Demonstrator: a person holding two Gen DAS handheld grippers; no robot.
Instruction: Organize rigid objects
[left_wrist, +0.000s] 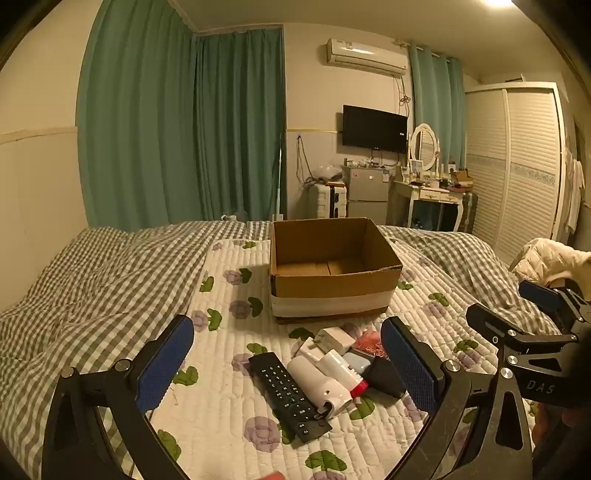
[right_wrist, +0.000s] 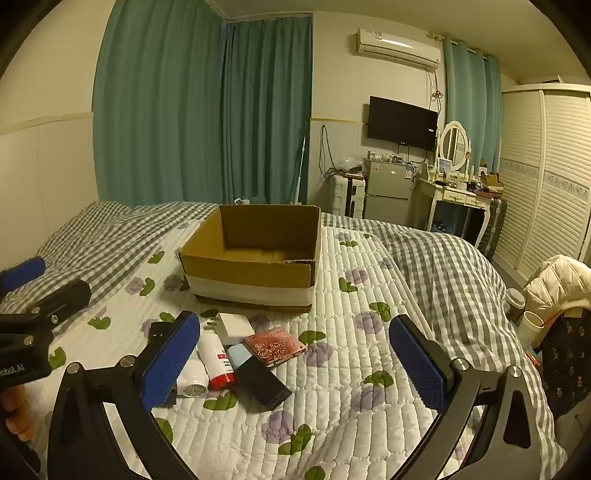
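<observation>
An open, empty cardboard box (left_wrist: 332, 291) stands on the quilted bed; it also shows in the right wrist view (right_wrist: 251, 284). In front of it lies a pile: a black remote (left_wrist: 288, 397), a white bottle-like device (left_wrist: 317, 384), a red-capped white tube (right_wrist: 218, 360), a white charger (right_wrist: 234, 326), a black and blue box (right_wrist: 256, 380) and a clear case of pink clips (right_wrist: 275, 347). My left gripper (left_wrist: 290, 363) is open above the pile. My right gripper (right_wrist: 295, 360) is open, just right of the pile.
The floral quilt (right_wrist: 369, 369) lies over a grey checked duvet (left_wrist: 92, 280). A cream jacket (right_wrist: 557, 280) and cups (right_wrist: 530, 325) sit off the bed's right edge. A wardrobe, dressing table, fridge and suitcase stand at the far wall.
</observation>
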